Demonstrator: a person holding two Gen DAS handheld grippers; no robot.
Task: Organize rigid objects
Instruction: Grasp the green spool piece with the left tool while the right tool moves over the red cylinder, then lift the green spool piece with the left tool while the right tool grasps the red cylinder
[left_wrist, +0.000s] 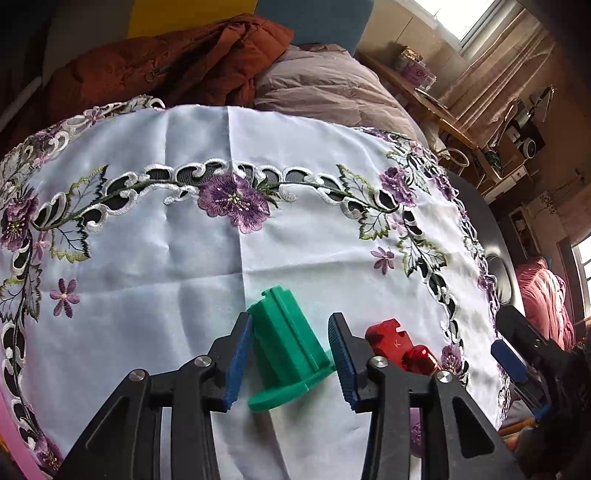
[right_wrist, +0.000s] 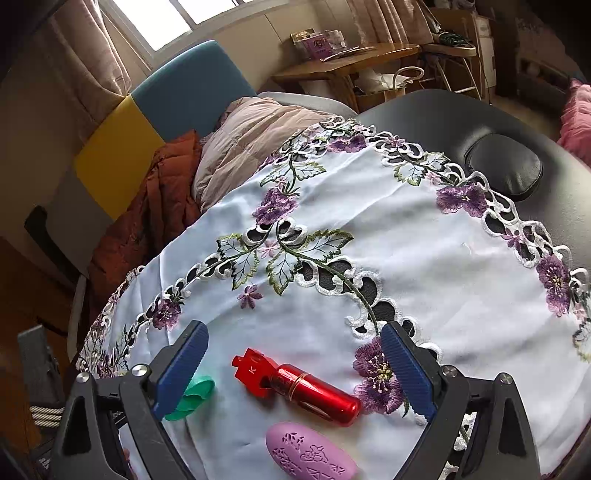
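Red cylinder (right_wrist: 301, 386) reads "K"; green block (left_wrist: 286, 347) & pink oval (right_wrist: 314, 454) lie nearby. Left tongs (left_wrist: 291, 360) released round the block, right tongs (right_wrist: 295, 373) released over the cylinder

White cloth (left_wrist: 303, 266) embroidered with purple flowers; green plastic block (left_wrist: 284, 354); glossy red cylinder (right_wrist: 299, 387); patterned lilac oval (right_wrist: 314, 454).

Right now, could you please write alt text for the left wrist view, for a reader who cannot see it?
A green plastic piece lies on a white embroidered tablecloth between the open blue-padded left tongs, touching one pad while the other stands clear. A red cylindrical object lies just beyond the tongs to the right, and the right tongs show at the frame's edge.
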